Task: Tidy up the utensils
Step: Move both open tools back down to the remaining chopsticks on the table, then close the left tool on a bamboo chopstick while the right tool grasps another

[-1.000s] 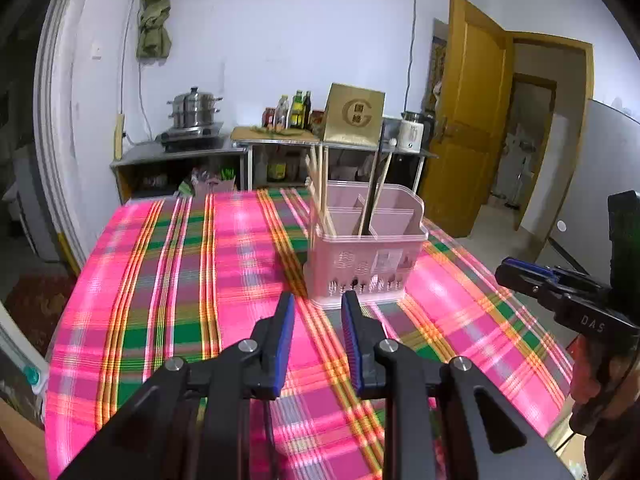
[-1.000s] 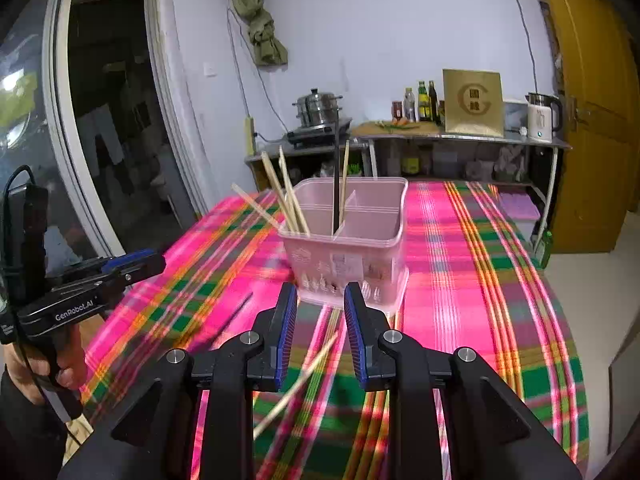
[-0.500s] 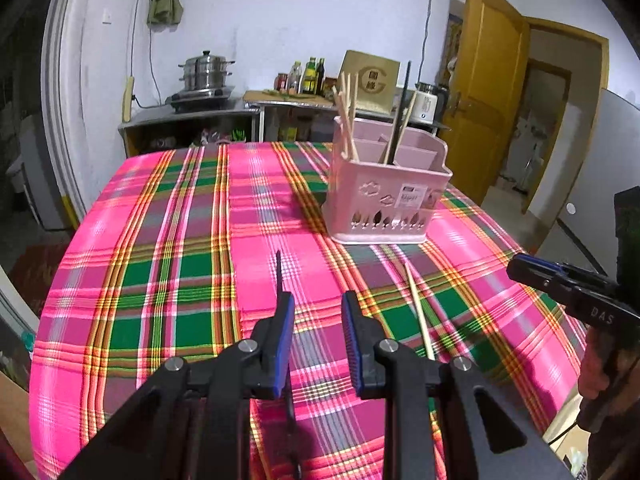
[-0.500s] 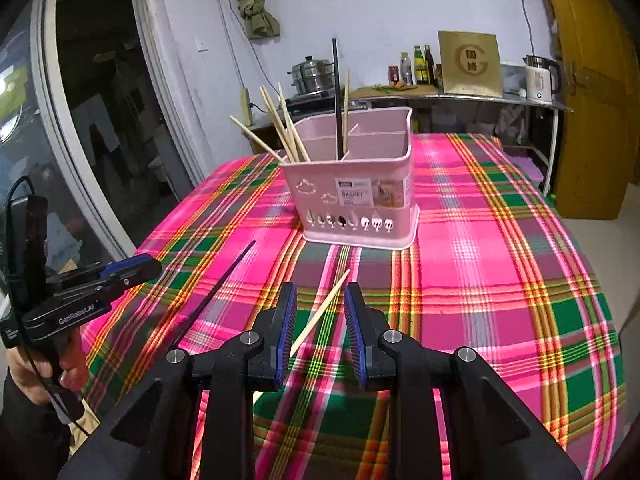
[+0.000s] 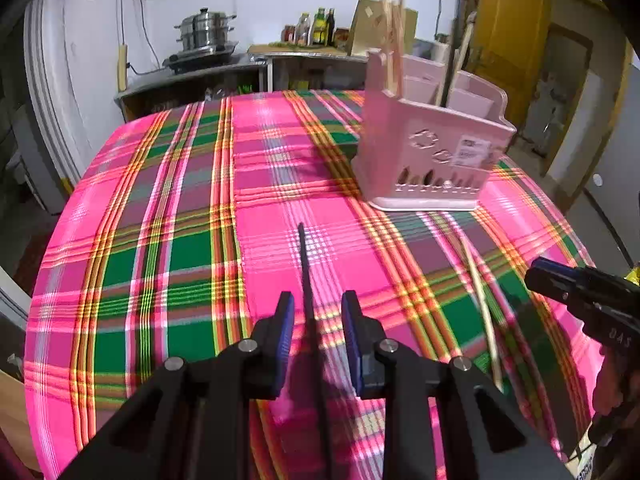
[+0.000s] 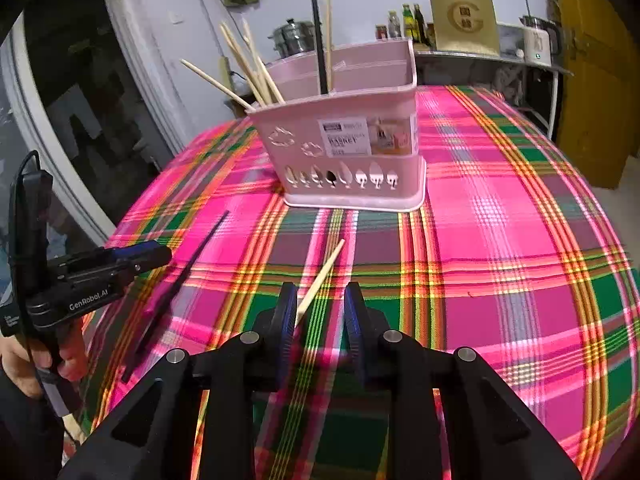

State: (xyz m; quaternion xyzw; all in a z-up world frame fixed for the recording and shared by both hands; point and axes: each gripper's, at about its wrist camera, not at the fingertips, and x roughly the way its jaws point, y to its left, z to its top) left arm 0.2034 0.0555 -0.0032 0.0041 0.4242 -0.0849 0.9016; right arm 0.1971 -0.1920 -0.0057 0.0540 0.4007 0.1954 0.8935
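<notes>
Black chopstick [image 5: 307, 280] flat on plaid tablecloth [image 5: 168, 200], centre of left wrist view, running up between the fingers of left gripper [image 5: 317, 312]; jaws apart, pads clear of it on both sides. Same stick in right wrist view [image 6: 188, 272], left of centre, slanting.

Pale wooden chopstick [image 6: 320, 276] on cloth, tip at centre frame, lower end passing behind the left finger [image 6: 286, 320] of right gripper [image 6: 320, 308]; jaws apart, nothing pinched. Contact with that finger unclear.

Pink utensil basket [image 6: 348, 140] upper centre, upright, holding wooden sticks and one black. Label partly legible: "BASKET".

Left gripper body, lower left in right wrist view: "GenRobot.AI". Right gripper [image 5: 576, 288] body: "DAS".
</notes>
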